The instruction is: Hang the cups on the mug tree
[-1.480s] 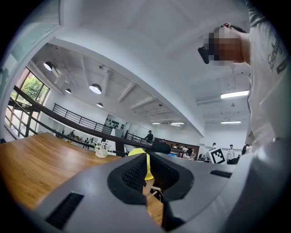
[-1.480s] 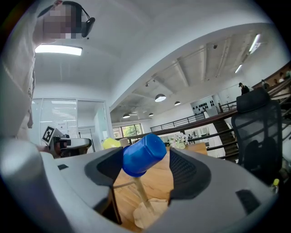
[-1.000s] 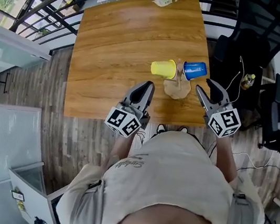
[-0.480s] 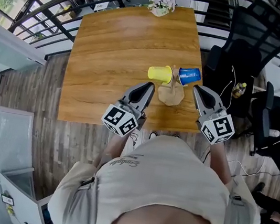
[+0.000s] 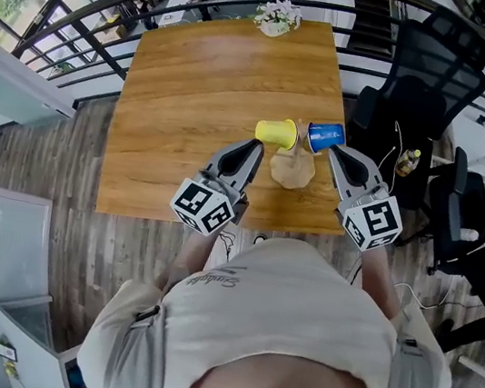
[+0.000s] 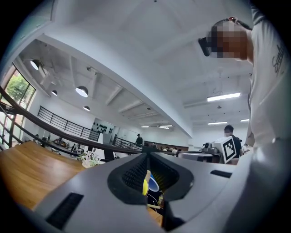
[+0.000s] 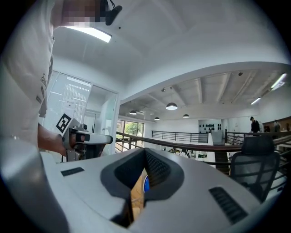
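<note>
R gripper [image 5: 335, 152] jaws stood apart a sec ago, now pressed together on nothing – L gripper [image 5: 254, 145] likewise closed, empty. Yellow cup [image 5: 277, 132] & blue cup [image 5: 326, 137] both hang on mug tree [image 5: 290, 171] (base on table [image 5: 196, 89]) – task prob. done.

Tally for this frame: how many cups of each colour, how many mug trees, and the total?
Yellow cup: 1
Blue cup: 1
Mug tree: 1
Total: 3
</note>
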A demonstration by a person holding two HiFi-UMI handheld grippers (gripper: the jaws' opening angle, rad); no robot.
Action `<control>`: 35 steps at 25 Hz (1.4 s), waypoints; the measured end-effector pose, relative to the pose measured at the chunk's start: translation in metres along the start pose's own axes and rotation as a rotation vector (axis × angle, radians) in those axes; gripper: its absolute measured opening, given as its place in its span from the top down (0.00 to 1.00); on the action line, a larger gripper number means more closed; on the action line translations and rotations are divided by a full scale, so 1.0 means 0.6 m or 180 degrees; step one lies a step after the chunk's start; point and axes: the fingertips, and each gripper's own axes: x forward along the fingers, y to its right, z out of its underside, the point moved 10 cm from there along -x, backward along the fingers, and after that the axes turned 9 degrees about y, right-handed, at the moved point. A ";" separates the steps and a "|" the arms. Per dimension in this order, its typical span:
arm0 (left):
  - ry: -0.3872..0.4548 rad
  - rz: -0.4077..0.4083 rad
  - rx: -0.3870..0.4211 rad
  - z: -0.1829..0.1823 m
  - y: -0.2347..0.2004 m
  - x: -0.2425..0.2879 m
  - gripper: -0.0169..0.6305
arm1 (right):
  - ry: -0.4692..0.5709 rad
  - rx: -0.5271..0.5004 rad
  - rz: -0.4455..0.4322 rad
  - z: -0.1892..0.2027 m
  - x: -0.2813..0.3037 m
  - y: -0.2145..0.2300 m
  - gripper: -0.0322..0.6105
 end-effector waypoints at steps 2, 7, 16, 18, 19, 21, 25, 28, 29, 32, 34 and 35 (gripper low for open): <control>0.0028 -0.0026 -0.0006 -0.005 -0.003 0.000 0.93 | -0.0002 0.0005 0.0022 -0.008 0.000 0.000 0.96; 0.0091 -0.0052 0.0032 -0.018 -0.005 0.003 0.93 | 0.0042 0.0066 0.0026 -0.018 0.008 -0.008 0.96; 0.0160 -0.0120 0.0053 -0.040 -0.020 0.004 0.93 | 0.0051 0.0001 0.0087 -0.027 0.017 -0.004 0.96; 0.0181 -0.0191 -0.0004 -0.036 -0.023 -0.001 0.93 | -0.0006 -0.0041 0.0027 -0.026 0.017 -0.010 0.96; 0.0188 -0.0208 -0.0016 -0.034 -0.023 -0.003 0.93 | -0.0022 -0.0071 0.0020 -0.027 0.016 -0.011 0.96; 0.0195 -0.0202 0.0006 -0.031 -0.022 -0.002 0.93 | -0.0020 -0.0103 0.0061 -0.028 0.012 -0.006 0.96; 0.0184 -0.0174 0.0029 -0.025 -0.018 0.002 0.93 | -0.0008 -0.0061 0.0146 -0.030 0.005 0.006 0.96; 0.0174 -0.0144 0.0050 -0.024 -0.016 0.006 0.93 | -0.0036 -0.0057 0.0131 -0.024 0.002 0.003 0.96; 0.0171 -0.0143 0.0046 -0.022 -0.015 0.006 0.93 | -0.0048 -0.0048 0.0131 -0.021 0.001 0.001 0.96; 0.0154 -0.0177 -0.0024 -0.009 -0.016 0.004 0.93 | -0.0089 -0.0030 0.0136 -0.011 -0.004 -0.001 0.96; 0.0133 -0.0206 -0.0068 0.000 -0.019 0.004 0.93 | -0.0119 -0.0028 0.0144 -0.006 -0.007 0.000 0.96; 0.0128 -0.0213 -0.0076 0.003 -0.021 0.005 0.93 | -0.0132 -0.0027 0.0149 -0.004 -0.008 0.001 0.96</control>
